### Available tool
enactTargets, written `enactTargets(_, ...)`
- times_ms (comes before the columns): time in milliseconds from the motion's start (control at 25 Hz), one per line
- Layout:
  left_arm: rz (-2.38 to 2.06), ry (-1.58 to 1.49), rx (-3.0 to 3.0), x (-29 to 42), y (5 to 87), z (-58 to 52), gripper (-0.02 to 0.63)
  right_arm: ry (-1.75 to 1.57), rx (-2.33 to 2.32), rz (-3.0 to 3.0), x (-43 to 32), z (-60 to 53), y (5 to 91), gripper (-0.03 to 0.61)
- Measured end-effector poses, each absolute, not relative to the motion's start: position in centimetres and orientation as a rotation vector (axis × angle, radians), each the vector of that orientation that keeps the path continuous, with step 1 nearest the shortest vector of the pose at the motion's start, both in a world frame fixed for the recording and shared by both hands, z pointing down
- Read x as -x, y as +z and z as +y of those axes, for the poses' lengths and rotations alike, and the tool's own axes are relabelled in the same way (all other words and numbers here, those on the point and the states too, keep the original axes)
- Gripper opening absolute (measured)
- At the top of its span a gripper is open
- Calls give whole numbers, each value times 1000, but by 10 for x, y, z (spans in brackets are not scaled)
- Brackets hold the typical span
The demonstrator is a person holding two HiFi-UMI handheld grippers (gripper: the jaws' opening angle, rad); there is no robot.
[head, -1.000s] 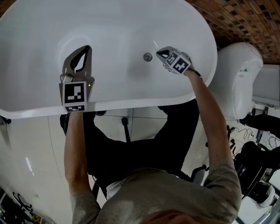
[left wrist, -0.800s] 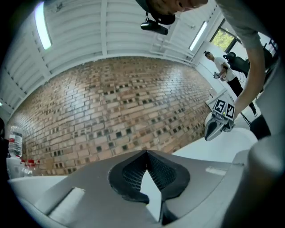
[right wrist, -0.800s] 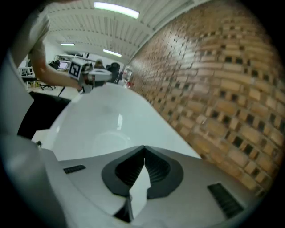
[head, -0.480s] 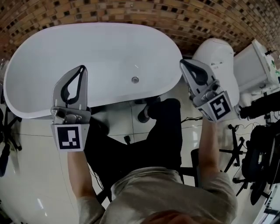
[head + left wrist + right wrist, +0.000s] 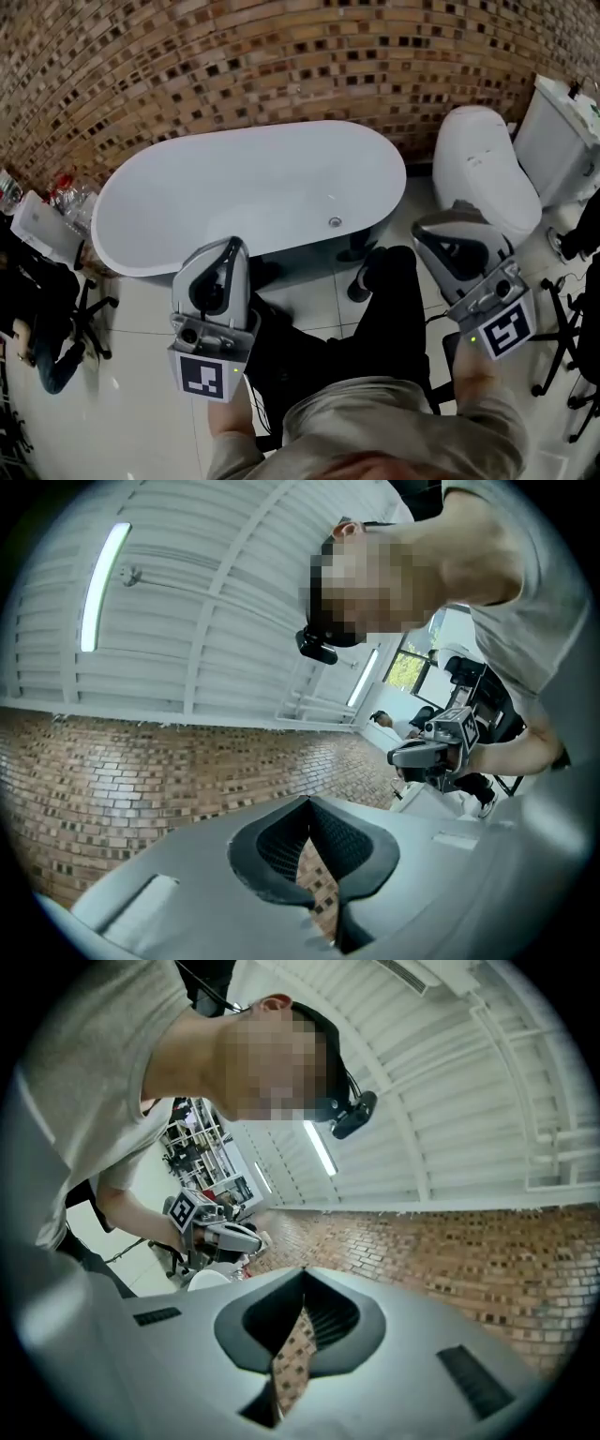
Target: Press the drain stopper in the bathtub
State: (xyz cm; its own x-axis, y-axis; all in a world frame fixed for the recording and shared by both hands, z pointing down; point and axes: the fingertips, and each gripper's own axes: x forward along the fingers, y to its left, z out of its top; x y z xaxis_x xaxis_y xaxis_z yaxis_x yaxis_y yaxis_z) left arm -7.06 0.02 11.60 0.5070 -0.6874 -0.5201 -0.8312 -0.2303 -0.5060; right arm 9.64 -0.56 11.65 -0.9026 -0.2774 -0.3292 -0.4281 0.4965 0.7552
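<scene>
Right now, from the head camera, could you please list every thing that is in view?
Bathtub: one, white, oval, centre.
Drain stopper: one, metallic, on the tub floor, towards its right end.
Toilet: one, white, right of the tub.
Brick wall: one, brown, top.
Floor: pale glossy tiles, bottom.
Left gripper: one, grey, jaws shut on nothing, near the tub's front edge.
Right gripper: one, grey, jaws shut on nothing, beside the toilet.
</scene>
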Motion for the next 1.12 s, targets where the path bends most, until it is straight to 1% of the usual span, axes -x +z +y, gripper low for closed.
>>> enactTargets(320,1044,235,1980,16,96,83,2,1572,605,2373,-122,81,91,0)
enactTargets(520,974,289,1975,9,85,114,2,1649,555,2289,-123,112,87,0)
enactTargets(800,1046,289,1968,23,67,103,2,1631,601,2305,-126,95,82,0)
enactTargets(1120,1074,213,2031,30,86,88,2,1637,575,2326,-118,93,91,0)
